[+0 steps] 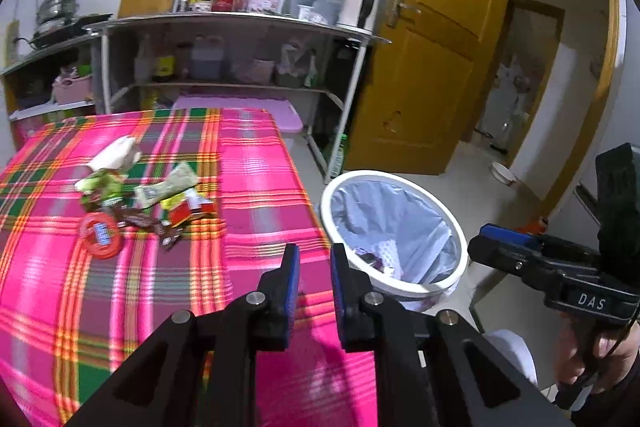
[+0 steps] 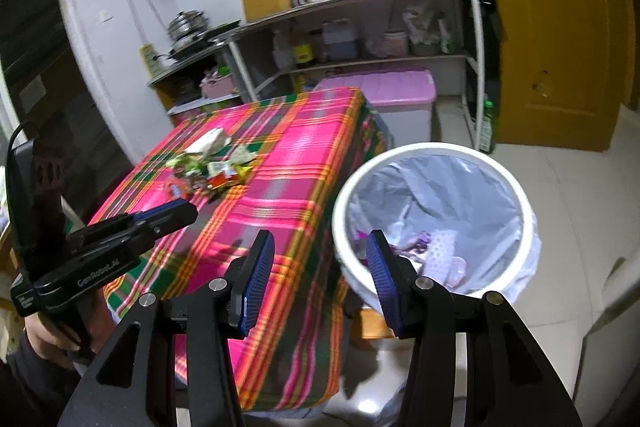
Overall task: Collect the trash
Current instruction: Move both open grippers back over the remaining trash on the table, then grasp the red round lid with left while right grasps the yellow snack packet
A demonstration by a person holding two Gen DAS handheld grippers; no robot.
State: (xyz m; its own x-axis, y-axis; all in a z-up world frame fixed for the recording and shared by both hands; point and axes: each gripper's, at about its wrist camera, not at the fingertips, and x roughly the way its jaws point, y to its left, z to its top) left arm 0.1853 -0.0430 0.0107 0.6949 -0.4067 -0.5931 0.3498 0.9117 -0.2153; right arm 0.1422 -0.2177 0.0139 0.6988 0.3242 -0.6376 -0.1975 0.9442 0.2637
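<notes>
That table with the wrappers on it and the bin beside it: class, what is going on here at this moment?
A person holds a gripper in each hand and is clearing trash. The left gripper and the right gripper are both open and hold nothing. A pile of wrappers lies on the plaid tablecloth. The white bin beside the table has a liner and already holds some trash.

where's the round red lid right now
In the left wrist view, the round red lid lies on the plaid tablecloth at the near-left edge of the wrapper pile, well left of the white trash bin.
</notes>
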